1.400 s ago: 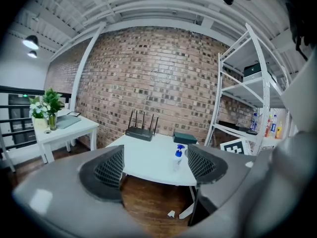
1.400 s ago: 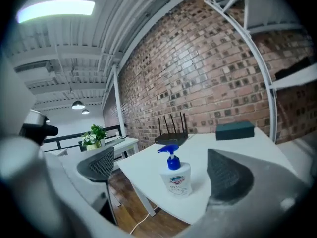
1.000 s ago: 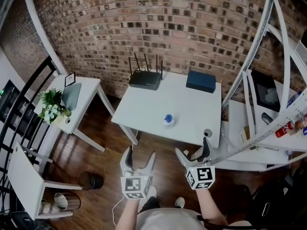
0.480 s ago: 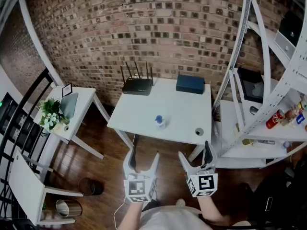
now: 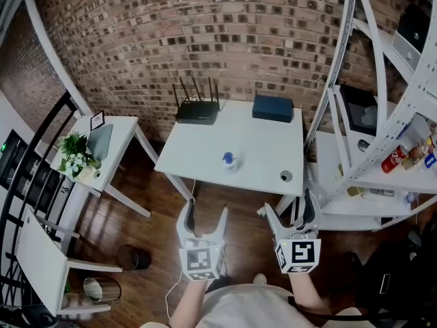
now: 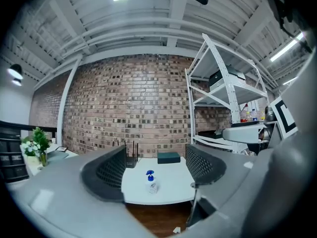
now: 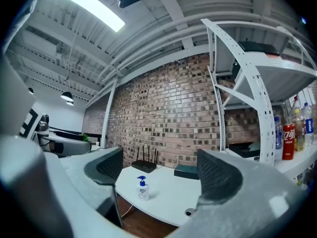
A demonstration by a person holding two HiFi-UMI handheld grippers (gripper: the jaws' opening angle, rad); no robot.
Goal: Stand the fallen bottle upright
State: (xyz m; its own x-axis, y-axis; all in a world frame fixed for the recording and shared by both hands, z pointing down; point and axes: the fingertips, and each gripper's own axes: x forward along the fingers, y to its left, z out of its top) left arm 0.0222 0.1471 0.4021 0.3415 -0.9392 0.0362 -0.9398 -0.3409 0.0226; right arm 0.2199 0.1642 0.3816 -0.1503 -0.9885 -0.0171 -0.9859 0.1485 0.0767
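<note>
The left claw hangs level over the wooden floor, short of the near edge of the white worktop. Its jaws are spread wide with nothing between the pads. The right claw is just beside it on the right and also short of that edge. Its jaws have just been closing a little, yet they stand well apart and pinch nothing.

The bottle (small and clear, with a blue pump top) stands upright on the worktop. It is ahead of the left claw and a little to its right, and ahead of the right claw and to its left, well apart from both. Each gripper view frames it in the gap between the jaws, far beyond the pads.

Past the bottle, at the worktop's far edge against the brick wall, a black router sits ahead of the left claw. A dark blue box sits ahead of the right claw. A small round grey fitting lies near the worktop's near edge, just ahead of the right claw. To the right of that claw rises a white shelf rack. Well to the left of the left claw is a side table with a plant.
</note>
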